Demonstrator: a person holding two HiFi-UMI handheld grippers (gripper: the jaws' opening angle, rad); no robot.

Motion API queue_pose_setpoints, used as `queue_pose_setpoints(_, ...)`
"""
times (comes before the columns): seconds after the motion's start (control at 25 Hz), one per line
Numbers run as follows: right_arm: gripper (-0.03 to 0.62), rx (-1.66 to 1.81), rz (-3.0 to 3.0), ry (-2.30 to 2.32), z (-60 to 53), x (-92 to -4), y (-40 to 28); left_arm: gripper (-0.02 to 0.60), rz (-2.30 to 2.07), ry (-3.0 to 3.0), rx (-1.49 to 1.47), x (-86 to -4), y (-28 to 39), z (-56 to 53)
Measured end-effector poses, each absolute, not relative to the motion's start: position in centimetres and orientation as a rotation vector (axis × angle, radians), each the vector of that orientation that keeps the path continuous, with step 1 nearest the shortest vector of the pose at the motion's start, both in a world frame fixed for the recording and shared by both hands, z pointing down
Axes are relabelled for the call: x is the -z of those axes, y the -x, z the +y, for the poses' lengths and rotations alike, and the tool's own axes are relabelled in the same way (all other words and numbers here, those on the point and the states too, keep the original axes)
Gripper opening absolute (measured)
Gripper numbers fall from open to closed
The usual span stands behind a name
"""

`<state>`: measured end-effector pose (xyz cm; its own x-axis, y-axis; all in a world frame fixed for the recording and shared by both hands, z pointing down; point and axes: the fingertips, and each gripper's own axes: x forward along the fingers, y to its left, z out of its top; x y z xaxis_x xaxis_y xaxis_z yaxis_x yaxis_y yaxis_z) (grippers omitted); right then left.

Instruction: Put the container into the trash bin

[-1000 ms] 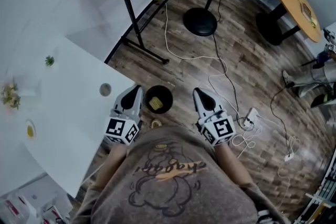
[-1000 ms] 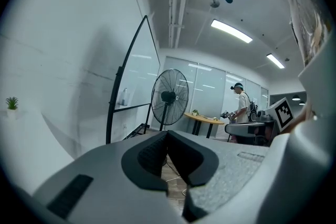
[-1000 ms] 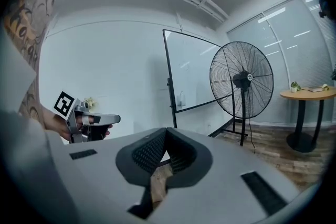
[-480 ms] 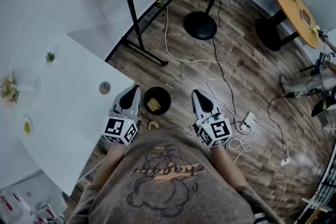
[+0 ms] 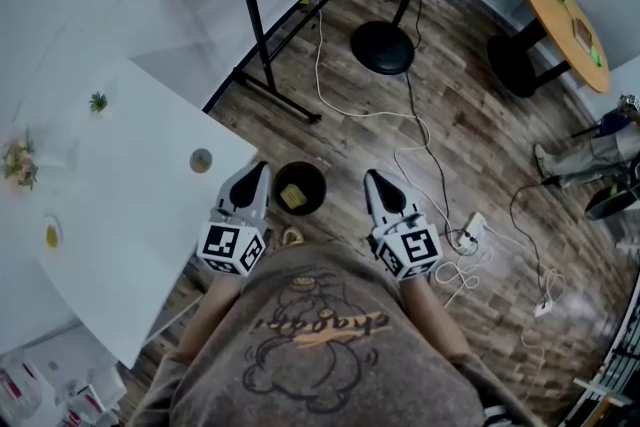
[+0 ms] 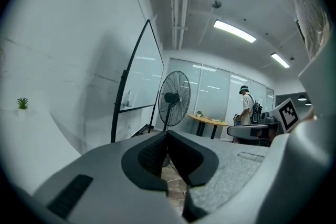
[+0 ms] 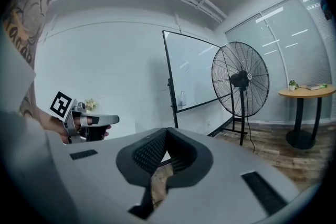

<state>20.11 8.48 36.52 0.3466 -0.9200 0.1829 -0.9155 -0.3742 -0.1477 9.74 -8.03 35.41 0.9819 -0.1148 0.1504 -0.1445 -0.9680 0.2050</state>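
Observation:
A round black trash bin point(image 5: 302, 186) stands on the wood floor just ahead of me, with a yellowish container point(image 5: 291, 198) lying inside it. My left gripper point(image 5: 261, 168) hovers at the bin's left edge, beside the table corner, shut with nothing in it. My right gripper point(image 5: 370, 178) hangs to the bin's right, also shut and empty. In the left gripper view the jaws point(image 6: 167, 134) meet tip to tip, aimed at a fan. The right gripper view shows the same closed jaws point(image 7: 167, 131), and neither of these views shows the bin.
A white table point(image 5: 110, 215) with small items fills the left. A whiteboard stand point(image 5: 262, 55), a fan base point(image 5: 381, 45) and loose cables point(image 5: 425, 150) with a power strip point(image 5: 473, 225) lie ahead. A small ring-like object point(image 5: 293, 237) sits by the bin. A person's legs point(image 5: 590, 155) are far right.
Both grippers stay where they were, shut. Only the head camera's view has drifted slightly, and the person at the far right has shifted.

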Motion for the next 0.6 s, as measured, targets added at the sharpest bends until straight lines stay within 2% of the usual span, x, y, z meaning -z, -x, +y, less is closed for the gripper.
queue_pose_setpoints(0.6,-0.009,0.371,1.720,2.561,9.9,-36.6,-20.1,0.005,-0.203,-2.904,-0.215,-35.6,-9.3,-6.8)
